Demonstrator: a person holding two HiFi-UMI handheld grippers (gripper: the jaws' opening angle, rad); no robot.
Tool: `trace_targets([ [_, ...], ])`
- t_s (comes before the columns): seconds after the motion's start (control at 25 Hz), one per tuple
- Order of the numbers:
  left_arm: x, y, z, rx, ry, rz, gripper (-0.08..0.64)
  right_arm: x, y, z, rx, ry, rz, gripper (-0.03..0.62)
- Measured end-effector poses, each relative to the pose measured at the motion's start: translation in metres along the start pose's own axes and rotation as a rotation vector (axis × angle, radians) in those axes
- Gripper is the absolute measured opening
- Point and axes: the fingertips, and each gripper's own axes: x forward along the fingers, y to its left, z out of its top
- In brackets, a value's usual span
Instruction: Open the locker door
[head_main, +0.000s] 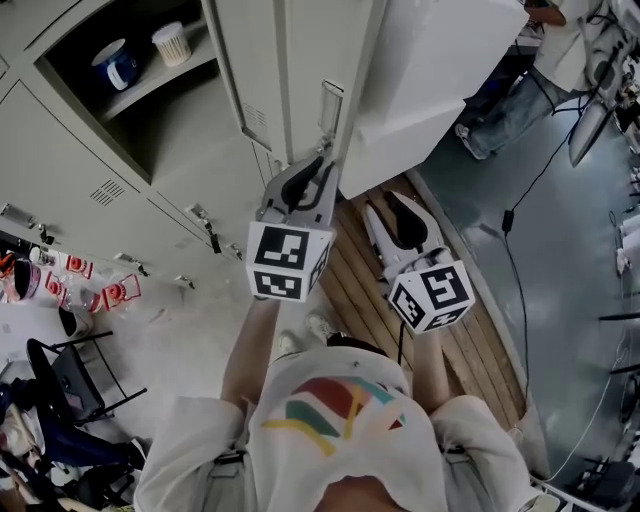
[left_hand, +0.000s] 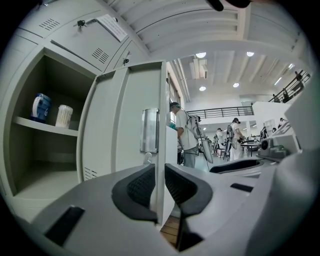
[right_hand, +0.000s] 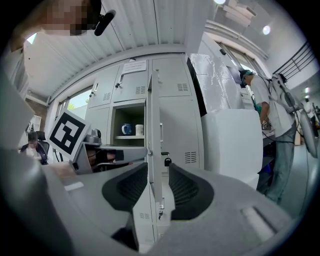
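Left claw (left_hand: 159, 187) pinches the free edge of the locker door (left_hand: 127, 125), centre frame. Thin, stiff, slick sheet metal; it should swing lightly. Right claw (right_hand: 158, 187) gapes wide, empty.

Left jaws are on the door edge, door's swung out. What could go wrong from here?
1. The left gripper pinches only the thin free edge of the locker door; it could slip off mid-swing.
2. The white block stands close beside the door; swinging wider may knock the door into it.
3. The right gripper is open and off the door, so nothing backs up that hold.
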Motion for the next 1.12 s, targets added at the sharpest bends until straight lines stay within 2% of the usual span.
trace_targets([
  [0.24, -0.034, 0.022, 0.014, 0.02, -0.038, 0.084, 0.054, 0.016, 0.027, 0.018, -0.032, -0.044, 0.061, 0.126],
  [0.4, -0.068, 0.05, 0.033, 0.027, -0.087, 0.168, 0.038, 0.035, 0.052, 0.039, -0.051, -0.096, 0.099, 0.095],
  [0.6, -0.125, 0.083, 0.061, 0.055, -0.167, 0.336, 0.027, 0.052, 0.087, 0.066, -0.073, -0.183, 0.15, 0.008],
  [0.8, -0.181, 0.106, 0.077, 0.108, -0.209, 0.491, 0.015, 0.068, 0.129, 0.083, -0.087, -0.232, 0.223, 0.005],
  [0.92, -0.216, 0.12, 0.077, 0.086, -0.233, 0.605, 0.015, 0.074, 0.154, 0.084, -0.129, -0.243, 0.242, 0.005],
  [1.12, -0.264, 0.137, 0.058, 0.06, -0.251, 0.766, 0.015, 0.075, 0.195, 0.078, -0.213, -0.247, 0.286, 0.005],
])
